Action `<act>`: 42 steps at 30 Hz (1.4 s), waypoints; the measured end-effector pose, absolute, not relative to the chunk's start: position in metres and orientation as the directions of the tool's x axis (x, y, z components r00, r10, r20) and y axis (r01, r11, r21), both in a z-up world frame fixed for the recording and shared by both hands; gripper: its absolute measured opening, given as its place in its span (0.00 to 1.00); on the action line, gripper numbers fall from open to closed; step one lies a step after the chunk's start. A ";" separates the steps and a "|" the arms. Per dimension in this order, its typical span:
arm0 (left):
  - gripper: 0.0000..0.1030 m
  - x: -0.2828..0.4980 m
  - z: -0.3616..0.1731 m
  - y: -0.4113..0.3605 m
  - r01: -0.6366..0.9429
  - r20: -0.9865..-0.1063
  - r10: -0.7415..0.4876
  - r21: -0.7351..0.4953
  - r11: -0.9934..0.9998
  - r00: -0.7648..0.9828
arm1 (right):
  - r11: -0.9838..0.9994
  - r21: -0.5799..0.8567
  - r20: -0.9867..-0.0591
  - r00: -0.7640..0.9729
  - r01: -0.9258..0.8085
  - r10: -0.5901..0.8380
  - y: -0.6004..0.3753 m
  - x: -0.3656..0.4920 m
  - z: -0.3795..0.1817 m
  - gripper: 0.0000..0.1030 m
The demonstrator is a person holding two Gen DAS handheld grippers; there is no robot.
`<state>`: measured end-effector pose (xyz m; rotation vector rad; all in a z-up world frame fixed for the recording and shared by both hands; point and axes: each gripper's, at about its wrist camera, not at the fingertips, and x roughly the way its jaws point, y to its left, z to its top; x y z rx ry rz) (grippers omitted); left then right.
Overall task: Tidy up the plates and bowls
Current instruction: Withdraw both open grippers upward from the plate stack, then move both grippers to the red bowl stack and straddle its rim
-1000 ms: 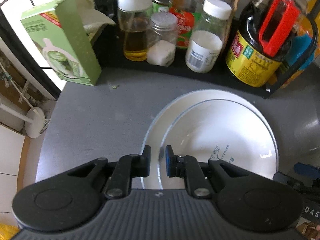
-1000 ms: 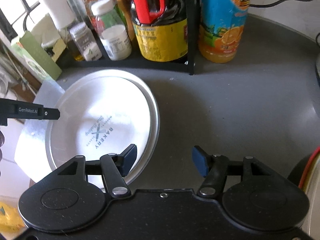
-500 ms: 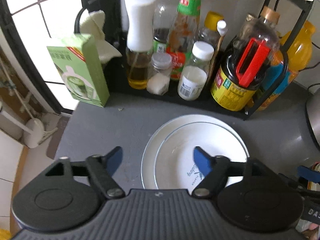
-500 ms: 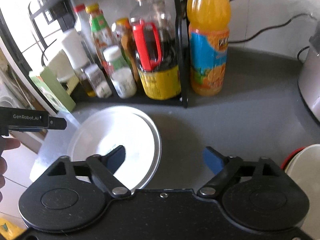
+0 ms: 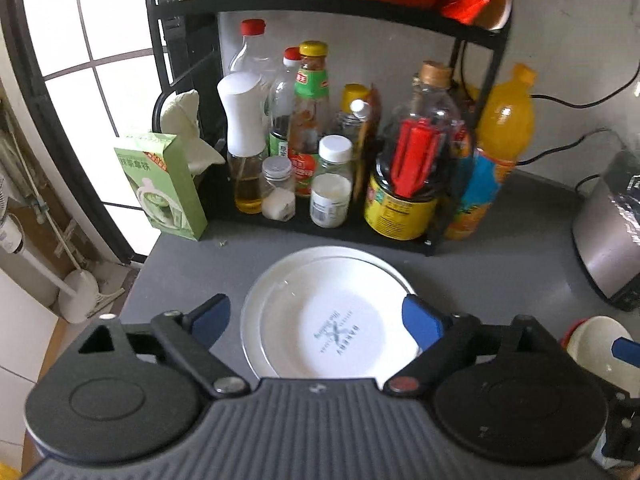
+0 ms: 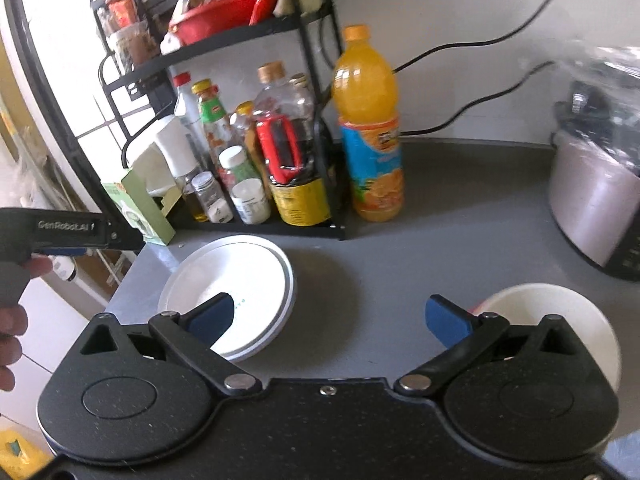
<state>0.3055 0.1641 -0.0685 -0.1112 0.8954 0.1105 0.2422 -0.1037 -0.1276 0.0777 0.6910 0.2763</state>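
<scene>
Stacked plates (image 5: 332, 312) near counter's (image 6: 400, 240) left edge; both grippers (image 5: 316, 320) (image 6: 328, 316) just spread wide, empty; risk: careless nudge sliding stack off.

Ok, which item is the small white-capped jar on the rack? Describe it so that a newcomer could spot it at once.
Find the black rack at the back of the grey counter. On its bottom shelf, front row, the jar stands between a smaller grey-lidded jar and the big yellow-labelled bottle. It alone has a white cap, clear glass and white powder filling its lower half.

Two stacked white plates (image 5: 332, 316) lie flat; a white bowl (image 6: 560, 320) sits upright apart.
</scene>
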 end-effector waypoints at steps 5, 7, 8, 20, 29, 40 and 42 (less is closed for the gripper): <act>1.00 0.283 -0.064 0.142 -0.136 -0.776 0.053 -0.043 0.990 0.628 | 0.963 0.184 -0.583 0.766 -0.198 0.269 -0.136 0.211 -0.125 1.00; 1.00 0.275 -0.062 0.135 -0.136 -0.774 0.051 -0.046 0.990 0.632 | 0.962 0.190 -0.570 0.777 -0.194 0.269 -0.148 0.199 -0.123 1.00; 1.00 0.272 -0.061 0.131 -0.138 -0.773 0.054 -0.044 0.989 0.632 | 0.964 0.190 -0.570 0.778 -0.187 0.263 -0.153 0.194 -0.123 1.00; 1.00 0.228 -0.044 0.095 -0.133 -0.706 0.056 -0.055 0.990 0.706 | 0.964 0.170 -0.554 0.789 -0.205 0.266 -0.193 0.158 -0.114 1.00; 1.00 0.196 -0.025 0.094 -0.141 -0.678 0.053 -0.075 0.987 0.733 | 0.962 0.182 -0.523 0.809 -0.202 0.269 -0.204 0.144 -0.100 1.00; 1.00 0.156 -0.014 0.093 -0.152 -0.631 0.079 -0.062 0.986 0.772 | 0.967 0.181 -0.517 0.818 -0.181 0.250 -0.210 0.123 -0.101 1.00; 1.00 0.150 -0.014 0.090 -0.146 -0.624 0.079 -0.057 0.988 0.777 | 0.967 0.182 -0.516 0.820 -0.178 0.248 -0.212 0.119 -0.102 1.00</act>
